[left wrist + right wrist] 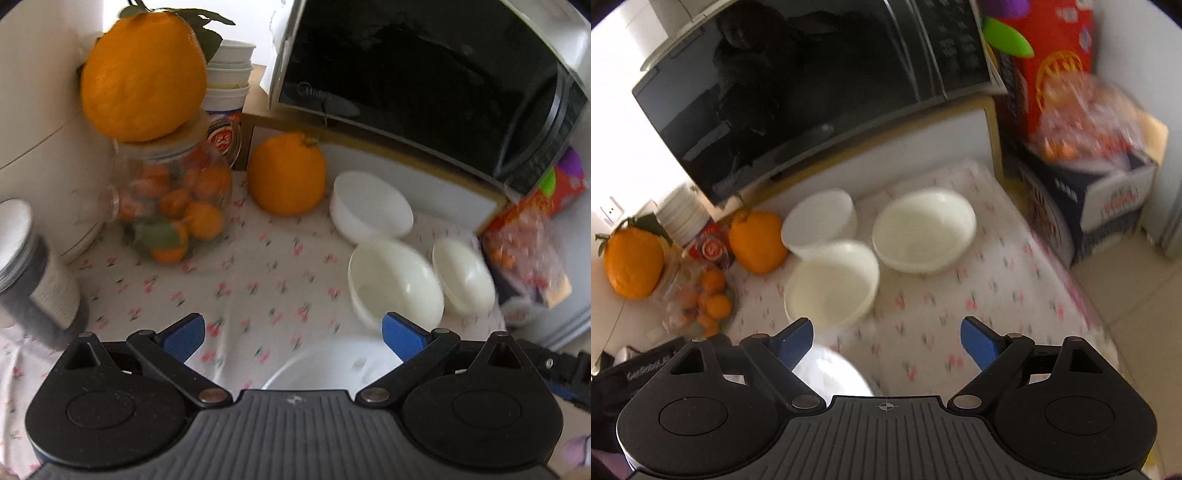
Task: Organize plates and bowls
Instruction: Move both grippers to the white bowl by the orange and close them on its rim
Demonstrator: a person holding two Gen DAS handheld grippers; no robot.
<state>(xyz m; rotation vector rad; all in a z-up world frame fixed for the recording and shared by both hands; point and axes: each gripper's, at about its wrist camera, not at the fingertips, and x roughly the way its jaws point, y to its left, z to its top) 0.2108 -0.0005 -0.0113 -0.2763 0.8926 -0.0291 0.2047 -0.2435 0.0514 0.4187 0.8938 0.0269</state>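
- Left gripper [293, 338]: jaws spread wide, nothing gripped, above plate [332, 363] at counter [258, 266] near edge.
- Right gripper [886, 341]: jaws released, empty.
- Three white bowls [831, 280] [923, 229] [822, 221] clustered toward counter's back edge, below microwave [812, 92]; rearmost bowl tilted on its side.
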